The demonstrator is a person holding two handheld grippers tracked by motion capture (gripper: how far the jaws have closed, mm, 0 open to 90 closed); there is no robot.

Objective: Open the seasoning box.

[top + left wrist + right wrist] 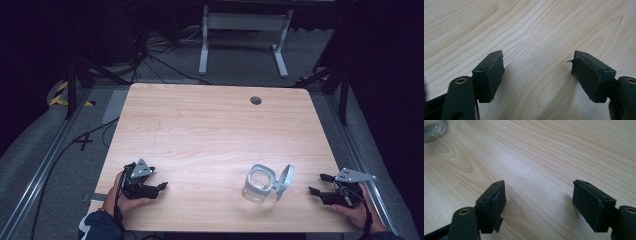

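High view: clear glass jar (259, 185) stands upright on the wooden table (210, 125), hinged lid (284, 181) swung open and hanging off its side toward the right gripper (320, 184). Jar sits just beyond that gripper's fingertips, small gap, not touching. Left gripper (161, 187) is well apart from it, across bare table.

Right gripper view: jaws spread wide, nothing between the pads (499, 205), bare wood only; jar base (434, 128) peeks in beyond and to the side of the near finger. Left gripper view: jaws also released, empty, pads (495, 75) hovering over table grain.

Handling guess: glass, so rigid, smooth, slippery under the pads and breakable if tipped or knocked. Probably moderately heavy for its size. The open lid shifts weight to one side and can swing. Best hold looks like the body wall below the rim, pads on opposite sides, clear of the hinge and lid. Avoid pinching the lid alone.
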